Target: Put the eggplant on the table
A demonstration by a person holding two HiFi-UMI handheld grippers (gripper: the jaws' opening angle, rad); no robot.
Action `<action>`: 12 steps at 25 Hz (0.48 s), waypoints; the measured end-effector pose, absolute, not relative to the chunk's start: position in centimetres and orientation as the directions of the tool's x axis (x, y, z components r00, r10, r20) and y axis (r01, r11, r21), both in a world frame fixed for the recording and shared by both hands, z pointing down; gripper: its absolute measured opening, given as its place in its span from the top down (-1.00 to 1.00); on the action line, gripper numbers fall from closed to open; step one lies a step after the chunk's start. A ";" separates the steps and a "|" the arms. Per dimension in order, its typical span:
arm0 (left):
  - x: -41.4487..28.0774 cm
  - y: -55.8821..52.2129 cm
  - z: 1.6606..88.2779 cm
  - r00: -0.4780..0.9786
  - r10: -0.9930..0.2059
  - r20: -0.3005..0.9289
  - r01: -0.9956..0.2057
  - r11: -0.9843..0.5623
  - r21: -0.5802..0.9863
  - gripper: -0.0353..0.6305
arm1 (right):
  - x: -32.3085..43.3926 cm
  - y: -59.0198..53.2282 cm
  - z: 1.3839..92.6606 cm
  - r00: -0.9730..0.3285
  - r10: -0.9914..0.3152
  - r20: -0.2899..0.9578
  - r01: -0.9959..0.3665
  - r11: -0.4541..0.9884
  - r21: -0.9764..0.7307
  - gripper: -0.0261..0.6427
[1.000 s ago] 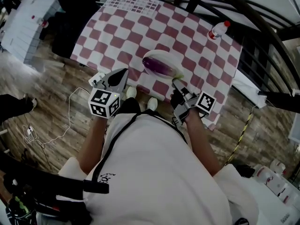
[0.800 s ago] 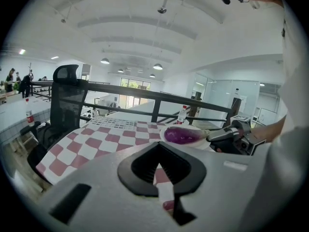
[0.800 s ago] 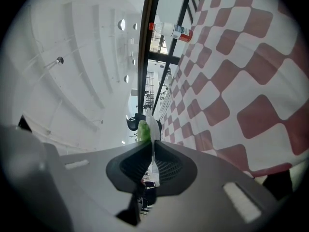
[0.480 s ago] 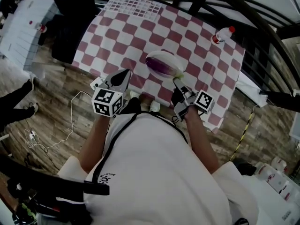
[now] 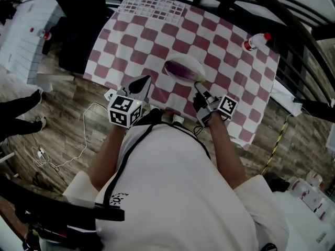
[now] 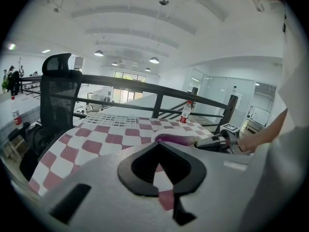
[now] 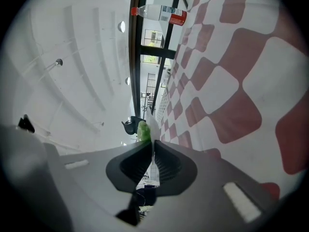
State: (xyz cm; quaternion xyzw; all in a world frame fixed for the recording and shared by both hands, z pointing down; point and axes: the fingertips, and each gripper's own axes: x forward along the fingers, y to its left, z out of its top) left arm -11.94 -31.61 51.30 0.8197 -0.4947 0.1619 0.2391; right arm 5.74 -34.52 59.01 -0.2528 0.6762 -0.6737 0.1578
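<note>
A purple eggplant point(image 5: 180, 69) with a green stem lies on a white plate point(image 5: 191, 61) over the near part of the red-and-white checked table point(image 5: 157, 30). My right gripper point(image 5: 198, 87) is shut on the plate's near rim. In the right gripper view the thin white plate rim point(image 7: 152, 129) runs between the jaws, with the green stem point(image 7: 142, 131) just beyond. My left gripper point(image 5: 144, 80) is shut and empty at the table's near edge, left of the plate. From the left gripper view the eggplant point(image 6: 176, 139) shows ahead to the right. Whether the plate rests on the cloth is unclear.
A clear bottle with a red cap point(image 5: 256, 41) stands at the table's far right corner. A black chair point(image 6: 58, 95) is at the far left of the table. Dark railings point(image 5: 251, 4) run behind it. A white cable point(image 5: 78, 135) lies on the wooden floor.
Both grippers have moved forward toward the table, and the plate with the eggplant has gone with the right one. The grip on the rim has not changed.
</note>
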 end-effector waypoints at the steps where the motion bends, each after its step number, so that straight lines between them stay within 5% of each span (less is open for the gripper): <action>1: -12.2 -31.8 51.3 0.458 -0.732 0.504 -0.888 -0.397 0.231 0.88 | 5.6 -34.8 59.3 -0.824 -0.552 0.129 -0.132 -0.036 -0.991 0.84; 12: -15.0 -33.7 51.9 0.445 -0.726 0.524 -0.894 -0.391 0.218 0.88 | 4.1 -37.0 63.2 -0.836 -0.521 0.170 -0.170 -0.048 -0.984 0.84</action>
